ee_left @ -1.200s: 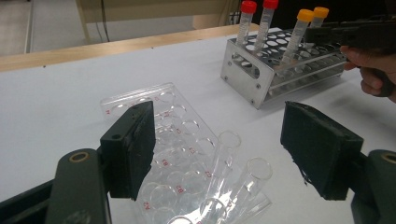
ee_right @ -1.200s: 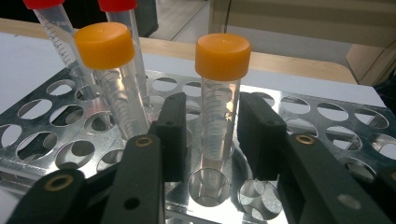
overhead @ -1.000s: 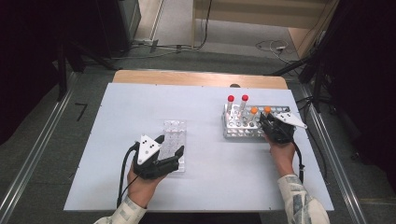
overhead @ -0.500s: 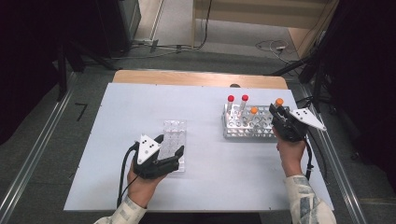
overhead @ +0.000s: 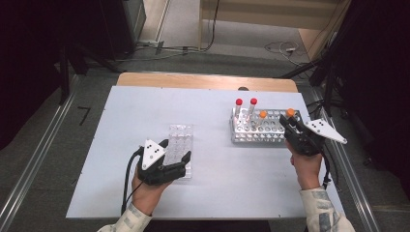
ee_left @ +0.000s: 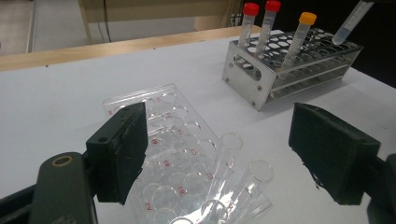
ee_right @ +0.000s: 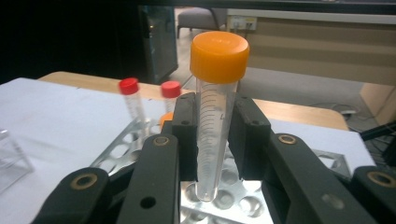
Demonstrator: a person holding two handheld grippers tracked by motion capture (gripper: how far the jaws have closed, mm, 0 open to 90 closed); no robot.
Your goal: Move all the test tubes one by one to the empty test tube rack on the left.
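Note:
My right gripper (overhead: 290,123) (ee_right: 210,135) is shut on an orange-capped tube (ee_right: 211,116), holding it upright just above the right end of the metal rack (overhead: 270,137) (ee_right: 219,203). Two red-capped tubes (overhead: 238,105) and another orange-capped tube (overhead: 262,116) stand in the rack. My left gripper (overhead: 176,149) (ee_left: 224,154) rests over a clear well plate (overhead: 180,137) (ee_left: 161,105). Its jaws have just been opening. Clear uncapped tubes (ee_left: 226,156) lie loose between them, and neither pad touches them.
The white table (overhead: 212,106) has a wooden strip (overhead: 203,79) along its far edge. Cables and dark furniture stand on the floor beyond. The rack sits close to the table's right edge.
My right gripper has risen and shifted right, lifting the orange-capped tube out of the rack. The left hand has stayed put, and its jaws stand slightly wider.

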